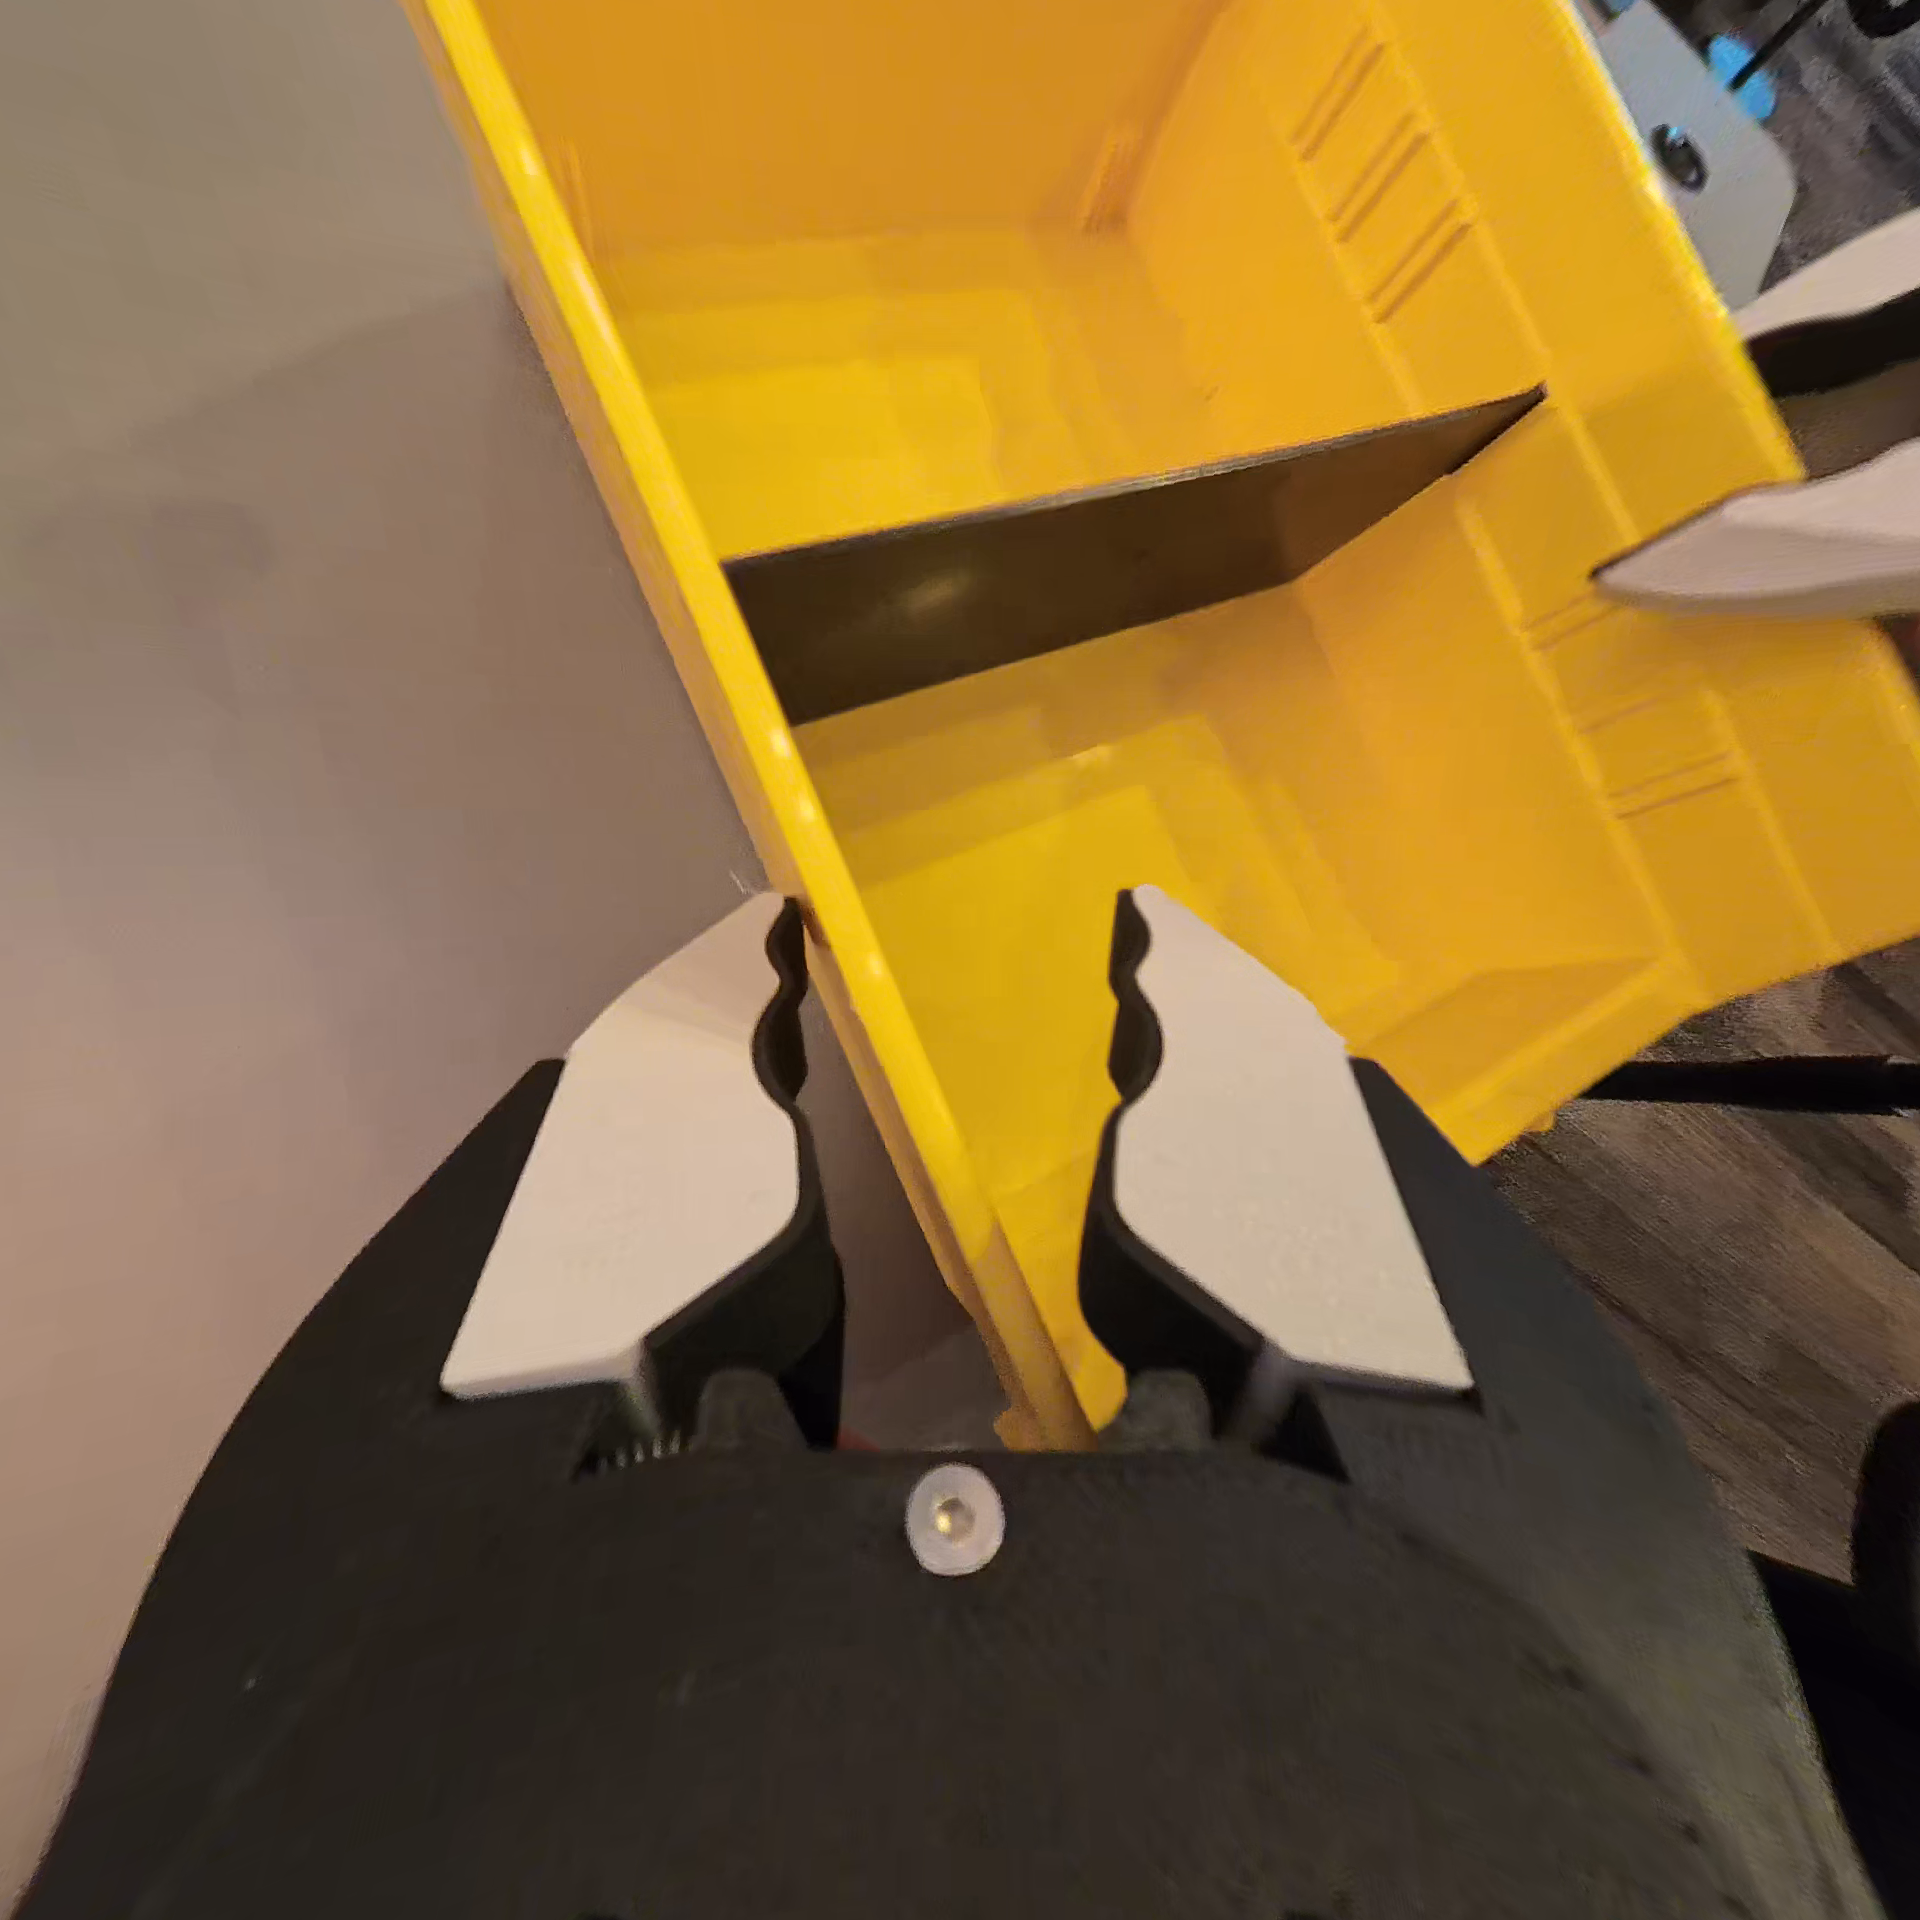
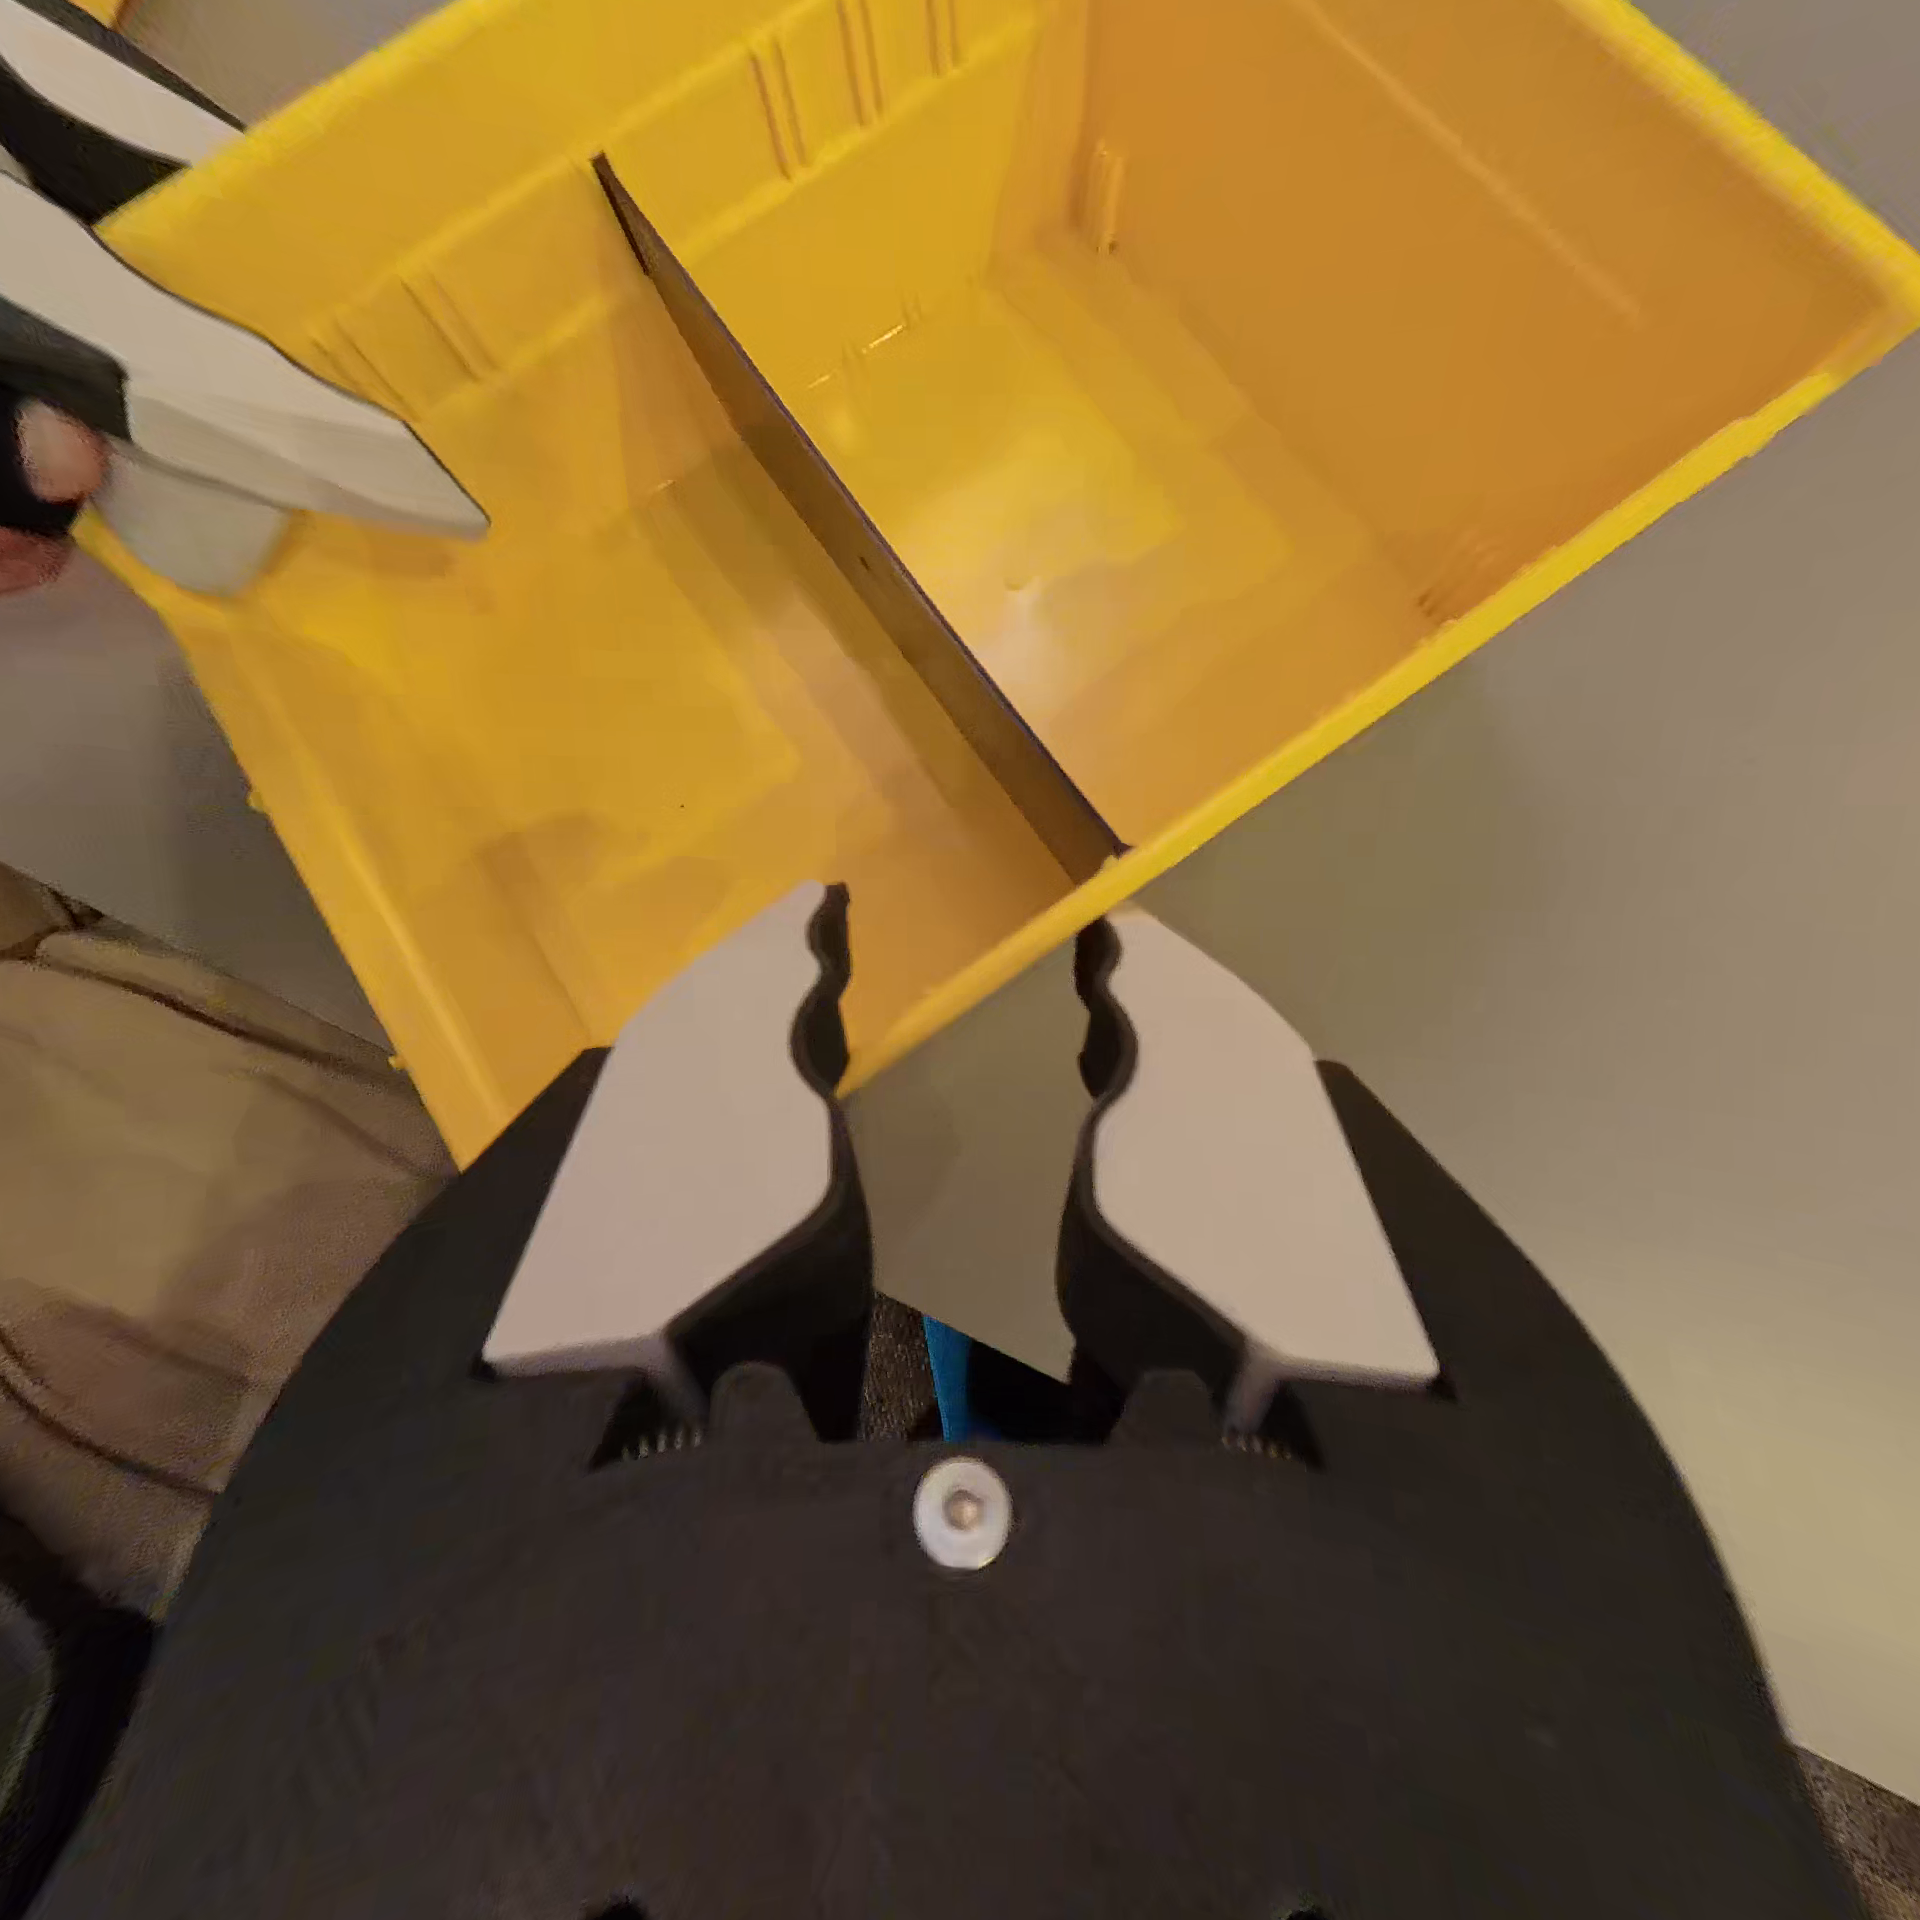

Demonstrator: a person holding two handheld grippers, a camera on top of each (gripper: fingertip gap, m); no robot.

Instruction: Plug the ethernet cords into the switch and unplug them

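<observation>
No ethernet cord or switch shows in either view. A yellow plastic bin with a dark divider across its middle sits on a white table; both compartments look empty. My left gripper is open and straddles the bin's left wall, with the rim against its left fingertip; it also shows in the right wrist view. My right gripper is open and straddles the opposite wall near the divider; it also shows in the left wrist view.
The bin's near end juts past the table edge. Dark wood floor lies to the right. A grey device stands at the far right. A beige cushion or blanket lies below the table on the left. A hand holds the left gripper.
</observation>
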